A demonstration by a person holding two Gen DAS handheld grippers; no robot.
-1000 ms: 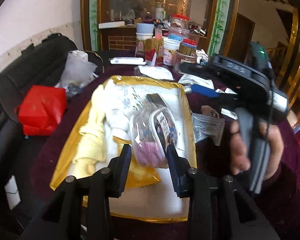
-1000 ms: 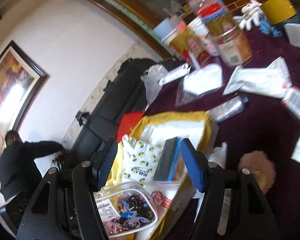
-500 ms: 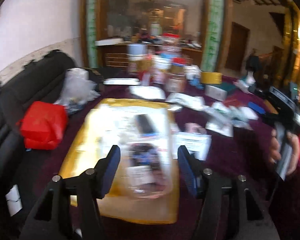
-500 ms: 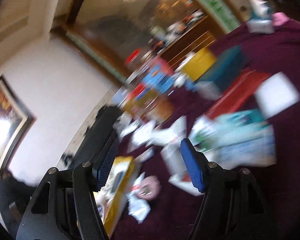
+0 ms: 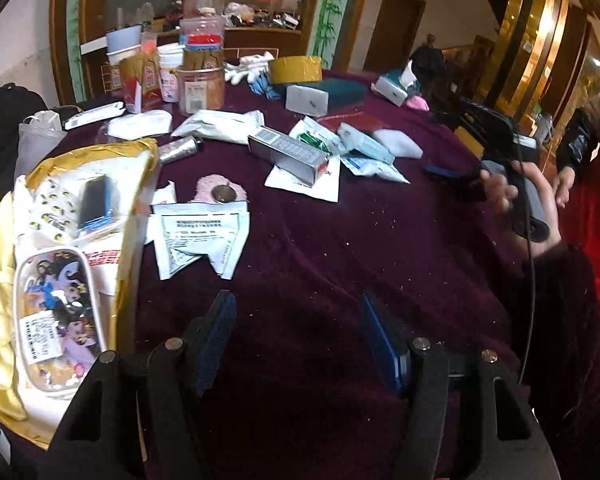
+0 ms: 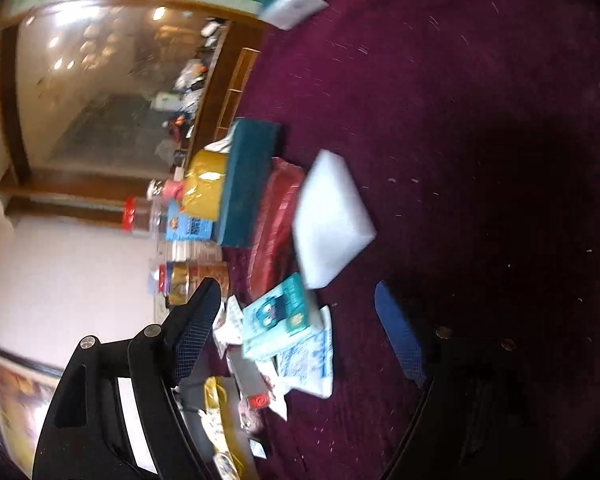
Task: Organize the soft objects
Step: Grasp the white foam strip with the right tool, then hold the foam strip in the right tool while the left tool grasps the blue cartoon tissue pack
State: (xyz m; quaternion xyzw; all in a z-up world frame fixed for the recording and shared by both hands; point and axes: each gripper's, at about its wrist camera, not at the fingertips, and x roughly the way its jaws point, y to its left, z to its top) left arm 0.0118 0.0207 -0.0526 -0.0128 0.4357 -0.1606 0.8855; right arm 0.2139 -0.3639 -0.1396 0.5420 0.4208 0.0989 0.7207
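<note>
Left wrist view: left gripper [image 5: 296, 340] now spread and empty over bare purple tablecloth [image 5: 380, 240], jaws opened within the last second; cartoon pouch [image 5: 56, 320], 1 second ago between them, now released in the gold tray [image 5: 136, 148]. Right gripper [image 6: 300, 328], widening too, empty, swung away from the tray toward the white pad [image 6: 332, 216], probably next.

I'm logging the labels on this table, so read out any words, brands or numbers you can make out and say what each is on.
None can be read.
White sachets: printed lines, too small.
Silver box: barcode only, digits unreadable.
Clear pouch: sticker text blurred.
Jar: label blurred.
Teal packet: blurred.
</note>
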